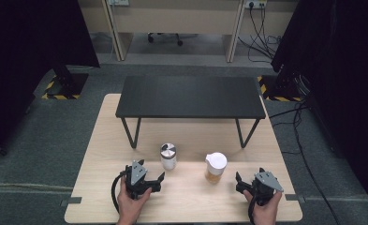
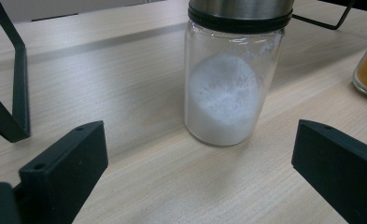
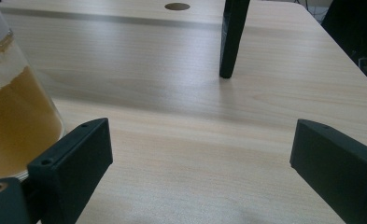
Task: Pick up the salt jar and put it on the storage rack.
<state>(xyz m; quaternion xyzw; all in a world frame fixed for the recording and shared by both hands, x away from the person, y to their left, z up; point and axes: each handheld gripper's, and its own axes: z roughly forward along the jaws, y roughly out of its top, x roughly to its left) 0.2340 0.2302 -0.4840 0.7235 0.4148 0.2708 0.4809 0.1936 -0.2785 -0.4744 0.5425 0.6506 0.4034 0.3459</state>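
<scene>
Take the black shelf standing across the far half of the wooden table as your landmark. Both jars stand on the table just on your side of it, in front of the span between its legs.

The glass jar with the metal lid stands in front of the shelf's left half, a little nearer to you than its left leg. It holds white powder heaped against one side of the glass. Your left gripper sits nearer to you than that jar and slightly to its left, jaws pointing towards it. In the left gripper view the two black jaws stand wide apart with bare table between them; the jar rises upright just beyond them, roughly centred in the gap and touching neither.

The white-capped jar stands in front of the shelf's right half, to the right of the metal-lidded jar and apart from it. It is partly filled with yellow-brown powder. Your right gripper rests to the right of this jar, farther from the shelf than the jar is. Its jaws are also spread wide and grip nothing. In the right gripper view the jar sits at the left edge, beside and behind the left jaw, outside the gap, while the shelf's leg stands ahead.
</scene>
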